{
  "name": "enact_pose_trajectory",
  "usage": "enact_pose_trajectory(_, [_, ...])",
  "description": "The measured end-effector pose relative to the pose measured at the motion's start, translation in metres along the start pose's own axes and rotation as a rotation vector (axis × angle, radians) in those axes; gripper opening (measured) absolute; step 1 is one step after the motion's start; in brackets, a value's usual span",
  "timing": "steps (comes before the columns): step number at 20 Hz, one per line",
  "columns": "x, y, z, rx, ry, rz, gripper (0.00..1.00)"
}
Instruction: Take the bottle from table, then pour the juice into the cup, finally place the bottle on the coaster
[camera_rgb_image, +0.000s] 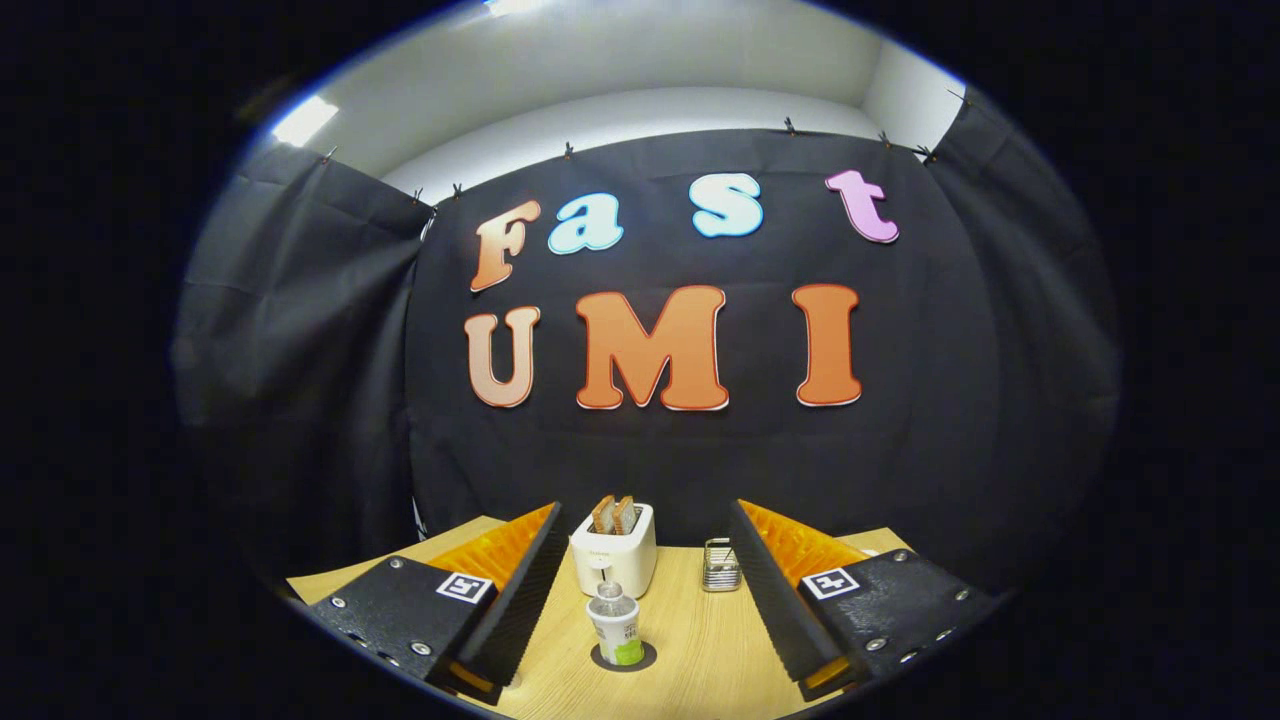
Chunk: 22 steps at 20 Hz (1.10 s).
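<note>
Pale wood-grain table (700, 640) ran back to a black cloth wall. On it the small clear bottle (614, 624) stood upright on a dark round coaster (624, 658), between the wide-apart, ribbed black-and-orange fingers of the gripper (640, 590), untouched; a white toaster (614, 558) stood beyond.

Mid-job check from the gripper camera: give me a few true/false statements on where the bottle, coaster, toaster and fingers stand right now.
1. The gripper is open, its fingers holding nothing. True.
2. The bottle lies on its side. False: it stands upright.
3. The bottle stands on the dark coaster. True.
4. The toaster is empty. False: two bread slices stick out of its top.
5. The toaster stands beyond the bottle on the wooden table. True.
6. The fingers press on the bottle. False: it stands between them, untouched.
</note>
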<state>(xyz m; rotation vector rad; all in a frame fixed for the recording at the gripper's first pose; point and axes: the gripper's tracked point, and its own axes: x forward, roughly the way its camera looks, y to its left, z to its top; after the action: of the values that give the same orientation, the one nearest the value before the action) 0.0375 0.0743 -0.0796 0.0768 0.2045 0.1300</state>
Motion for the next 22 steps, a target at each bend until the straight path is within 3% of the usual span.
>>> enact_pose_trajectory(6, [-0.034, -0.009, 0.065, 0.0, -0.072, -0.006, 0.96])
enact_pose_trajectory(15, [-0.058, -0.037, 0.105, 0.053, -0.135, -0.001, 0.96])
enact_pose_trajectory(22, [-0.069, -0.045, 0.114, 0.019, -0.139, 0.001, 0.97])
